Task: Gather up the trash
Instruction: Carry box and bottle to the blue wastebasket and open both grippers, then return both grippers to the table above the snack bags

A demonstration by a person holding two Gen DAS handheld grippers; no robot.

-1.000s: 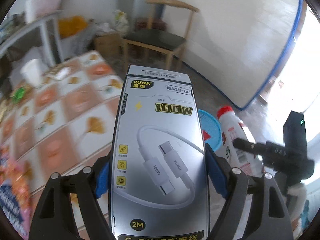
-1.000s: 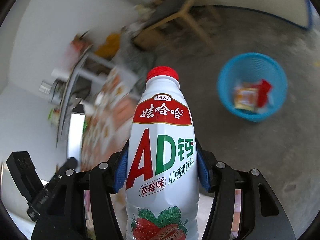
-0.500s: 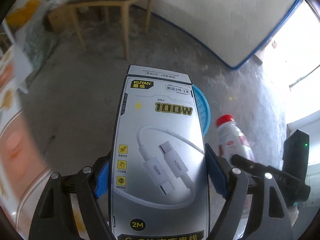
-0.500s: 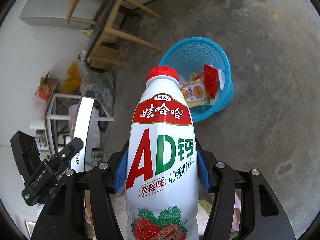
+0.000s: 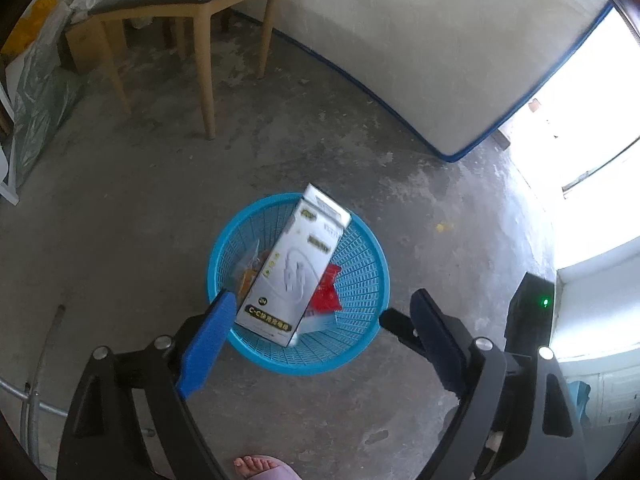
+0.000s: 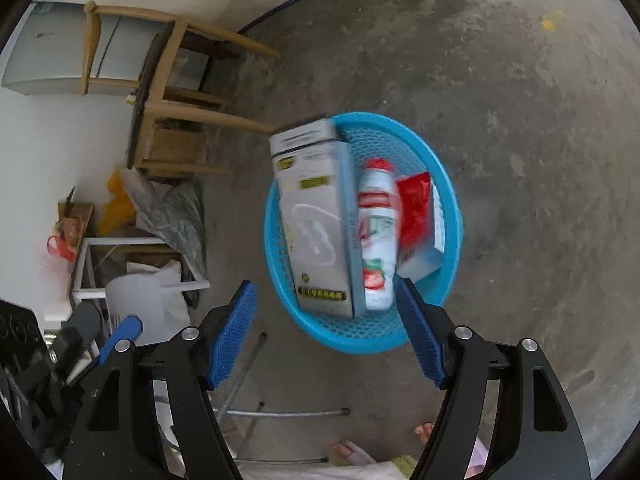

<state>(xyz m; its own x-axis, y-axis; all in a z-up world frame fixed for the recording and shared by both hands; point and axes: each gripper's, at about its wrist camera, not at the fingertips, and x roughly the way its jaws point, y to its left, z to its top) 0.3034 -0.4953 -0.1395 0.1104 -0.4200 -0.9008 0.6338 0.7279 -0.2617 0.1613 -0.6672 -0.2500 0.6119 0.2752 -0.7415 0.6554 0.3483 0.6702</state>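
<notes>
A blue plastic basket (image 5: 360, 280) stands on the concrete floor and also shows in the right wrist view (image 6: 452, 208). A silver cable box (image 5: 294, 268) is dropping into it, tilted; it also shows in the right wrist view (image 6: 316, 224). A white drink bottle with a red cap (image 6: 376, 232) falls beside the box, blurred. A red wrapper (image 6: 416, 208) and other trash lie inside. My left gripper (image 5: 320, 320) is open and empty above the basket. My right gripper (image 6: 326, 312) is open and empty above it too.
A wooden chair (image 5: 192, 12) stands on the floor behind the basket. A mattress with blue edging (image 5: 440, 60) leans at the back right. Plastic bags (image 6: 168, 208) and a white metal rack (image 6: 140, 264) sit by the wall. A bare foot (image 5: 256, 466) is below the grippers.
Both grippers have opened and swung over the basket. The cable box has left the left gripper and the bottle has left the right gripper; both are falling into the basket.
</notes>
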